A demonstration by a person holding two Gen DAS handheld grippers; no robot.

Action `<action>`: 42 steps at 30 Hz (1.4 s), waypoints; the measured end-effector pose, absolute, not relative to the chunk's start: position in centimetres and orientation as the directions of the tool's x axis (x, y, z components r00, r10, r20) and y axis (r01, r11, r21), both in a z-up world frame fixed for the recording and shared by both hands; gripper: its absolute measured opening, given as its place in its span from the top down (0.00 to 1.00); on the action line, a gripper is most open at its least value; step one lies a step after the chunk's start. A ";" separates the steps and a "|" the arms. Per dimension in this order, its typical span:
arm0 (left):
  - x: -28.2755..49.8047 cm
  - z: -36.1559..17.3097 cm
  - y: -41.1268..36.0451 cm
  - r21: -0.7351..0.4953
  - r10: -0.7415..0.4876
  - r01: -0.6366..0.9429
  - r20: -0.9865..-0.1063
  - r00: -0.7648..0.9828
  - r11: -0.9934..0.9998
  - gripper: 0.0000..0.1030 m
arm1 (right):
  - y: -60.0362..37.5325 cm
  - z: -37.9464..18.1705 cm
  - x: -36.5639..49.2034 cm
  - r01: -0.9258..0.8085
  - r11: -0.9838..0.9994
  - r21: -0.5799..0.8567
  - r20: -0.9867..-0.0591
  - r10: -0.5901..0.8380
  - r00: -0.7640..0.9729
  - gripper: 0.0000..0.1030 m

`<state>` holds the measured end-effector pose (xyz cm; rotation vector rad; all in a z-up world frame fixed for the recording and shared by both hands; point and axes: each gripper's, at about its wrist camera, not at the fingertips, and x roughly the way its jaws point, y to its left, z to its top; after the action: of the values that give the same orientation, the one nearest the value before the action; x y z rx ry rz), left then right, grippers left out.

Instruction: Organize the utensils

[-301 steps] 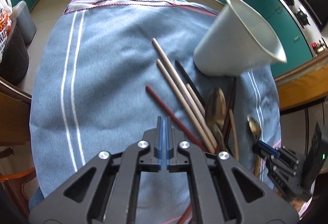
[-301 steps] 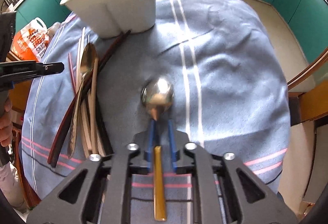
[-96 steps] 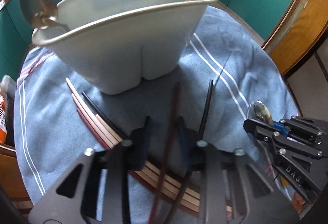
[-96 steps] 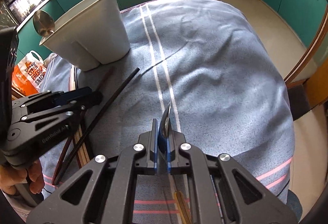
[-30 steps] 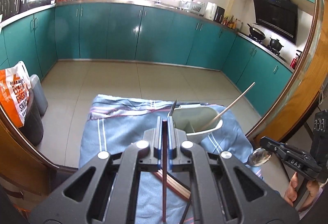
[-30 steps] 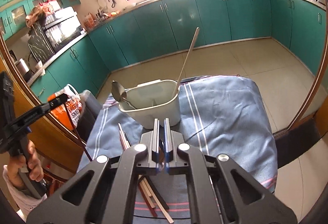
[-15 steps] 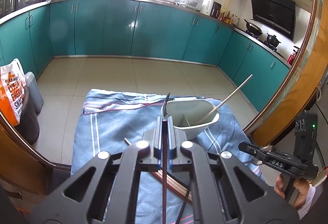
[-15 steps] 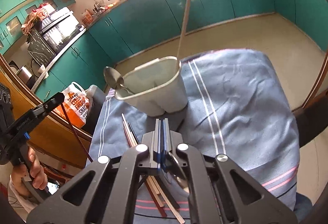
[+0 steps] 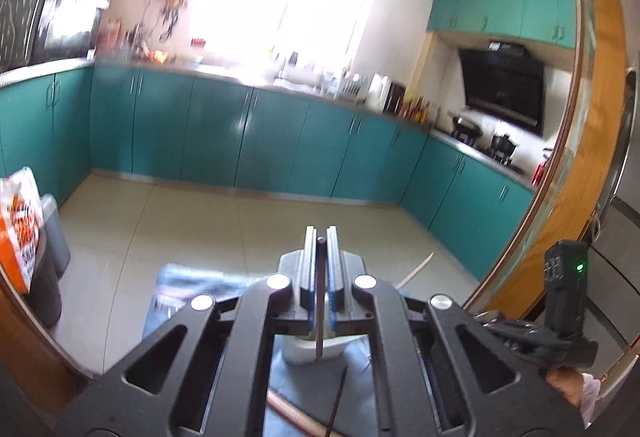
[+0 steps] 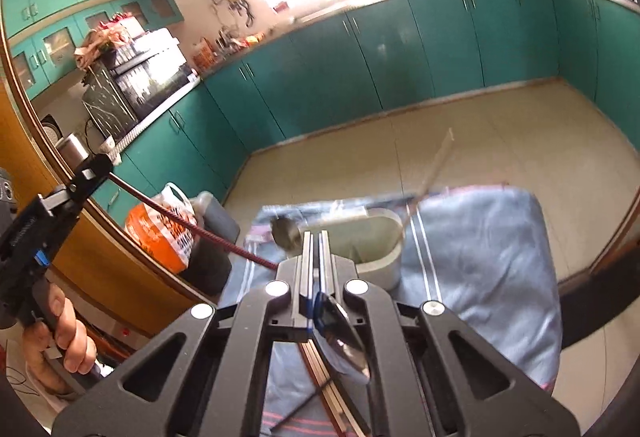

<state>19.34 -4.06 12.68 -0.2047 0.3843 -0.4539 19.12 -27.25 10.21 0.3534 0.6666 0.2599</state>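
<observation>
My left gripper (image 9: 320, 237) is shut on a dark red chopstick (image 9: 319, 317) that hangs down between the fingers. Its lower end sits over the white holder (image 9: 310, 355) on the blue cloth (image 9: 180, 277). In the right wrist view, that left gripper (image 10: 94, 171) is up at the left, and the red chopstick (image 10: 192, 225) slants toward the holder (image 10: 380, 241). A spoon (image 10: 286, 231) and a pale chopstick (image 10: 434, 165) stand in the holder. My right gripper (image 10: 316, 237) is shut on a metal spoon (image 10: 342, 337), whose bowl hangs below the fingers.
Loose chopsticks (image 10: 320, 377) and a black chopstick (image 10: 298, 407) lie on the cloth (image 10: 480, 257) near me. An orange bag (image 10: 160, 233) and a dark bin stand on the floor left of the table. A person's hand (image 10: 56, 337) holds the left gripper's handle. Teal cabinets line the walls.
The left gripper has tilted up and come closer, so the holder now lies under its fingers. The right gripper has also tilted up, and the red chopstick now reaches toward the holder.
</observation>
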 end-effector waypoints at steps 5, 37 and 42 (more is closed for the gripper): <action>19.6 15.3 -5.1 -0.239 -0.452 0.400 -0.233 0.861 0.885 0.95 | -26.6 12.0 22.1 -0.120 0.924 0.364 -0.532 0.311 0.788 0.97; 28.6 3.8 -8.4 -0.293 -0.376 0.279 -0.357 0.855 0.914 0.95 | -25.7 1.6 28.2 -0.004 0.945 0.327 -0.681 0.239 0.692 0.82; 27.9 2.8 -7.0 -0.318 -0.377 0.267 -0.363 0.852 0.910 0.95 | -26.0 2.5 26.6 -0.006 0.952 0.307 -0.652 0.215 0.727 0.61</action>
<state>27.91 -7.01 2.84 -0.2616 0.4327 -0.3431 26.61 -25.97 2.46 0.2946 0.7489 0.1235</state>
